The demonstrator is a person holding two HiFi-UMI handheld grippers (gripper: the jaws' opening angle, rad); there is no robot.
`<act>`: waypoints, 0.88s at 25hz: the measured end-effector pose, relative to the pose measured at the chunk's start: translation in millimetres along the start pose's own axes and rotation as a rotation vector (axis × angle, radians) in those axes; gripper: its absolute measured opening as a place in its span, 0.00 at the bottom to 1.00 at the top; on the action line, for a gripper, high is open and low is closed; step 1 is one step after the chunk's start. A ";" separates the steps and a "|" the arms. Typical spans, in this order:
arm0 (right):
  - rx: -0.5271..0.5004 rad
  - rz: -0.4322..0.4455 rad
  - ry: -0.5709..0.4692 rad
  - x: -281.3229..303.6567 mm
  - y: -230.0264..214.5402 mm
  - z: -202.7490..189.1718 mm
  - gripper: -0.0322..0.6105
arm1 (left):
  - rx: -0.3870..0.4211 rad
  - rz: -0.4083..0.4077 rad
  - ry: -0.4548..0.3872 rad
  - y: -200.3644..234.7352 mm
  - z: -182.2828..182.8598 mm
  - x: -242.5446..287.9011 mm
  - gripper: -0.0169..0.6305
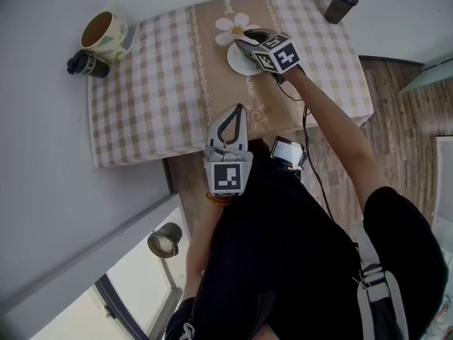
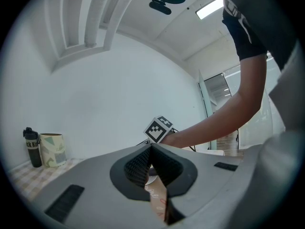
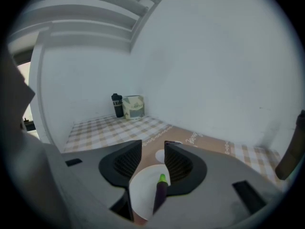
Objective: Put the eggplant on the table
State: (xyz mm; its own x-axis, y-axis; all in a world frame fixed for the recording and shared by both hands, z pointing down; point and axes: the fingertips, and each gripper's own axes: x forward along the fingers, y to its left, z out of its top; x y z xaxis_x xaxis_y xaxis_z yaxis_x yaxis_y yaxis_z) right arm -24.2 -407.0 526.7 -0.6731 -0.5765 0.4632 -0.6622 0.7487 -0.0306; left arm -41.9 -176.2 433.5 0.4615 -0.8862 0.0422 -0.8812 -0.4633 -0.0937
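A small purple eggplant [image 3: 160,193] with a green stem lies on a white plate [image 3: 141,191], which sits on the checked tablecloth [image 1: 156,98]. My right gripper [image 3: 152,150] hangs open just above the plate; the eggplant lies under the gap, close to the right-hand jaw and touching neither. From the head view the right gripper [image 1: 246,41] covers the plate [image 1: 241,64] and hides the eggplant. My left gripper [image 1: 239,109] hovers at the table's near edge, shut and empty; its jaws meet at the tip [image 2: 151,148].
A patterned mug [image 1: 105,35] and a black bottle [image 1: 87,65] stand at the table's far left corner. A dark tumbler [image 1: 341,4] stands at the far right corner. The wall runs along the table's back and left sides. Wooden floor lies to the right.
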 end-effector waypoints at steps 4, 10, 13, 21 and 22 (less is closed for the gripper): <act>-0.010 -0.007 -0.069 -28.1 11.8 22.3 0.30 | -0.013 -0.004 -0.013 -1.9 2.8 -4.8 0.03; -0.021 -0.028 -0.202 -72.7 34.5 63.1 0.30 | -0.020 0.004 -0.035 -4.9 10.0 -12.2 0.03; -0.028 -0.026 -0.263 -99.4 49.9 78.6 0.30 | -0.033 0.004 -0.035 -9.9 11.3 -16.2 0.03; -0.063 -0.029 -0.364 -160.1 93.1 96.6 0.30 | -0.049 0.016 -0.061 -9.4 17.5 -28.3 0.03; -0.064 -0.028 -0.370 -165.3 97.4 95.8 0.30 | -0.045 0.021 -0.064 -8.8 17.4 -30.7 0.03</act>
State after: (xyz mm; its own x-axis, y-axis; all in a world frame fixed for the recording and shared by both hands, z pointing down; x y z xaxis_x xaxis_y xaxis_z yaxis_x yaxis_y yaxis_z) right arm -9.0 -270.1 362.2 -0.7364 -0.6674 0.1109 -0.6678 0.7433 0.0385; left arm -46.5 -144.8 415.6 0.4469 -0.8943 -0.0233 -0.8940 -0.4455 -0.0486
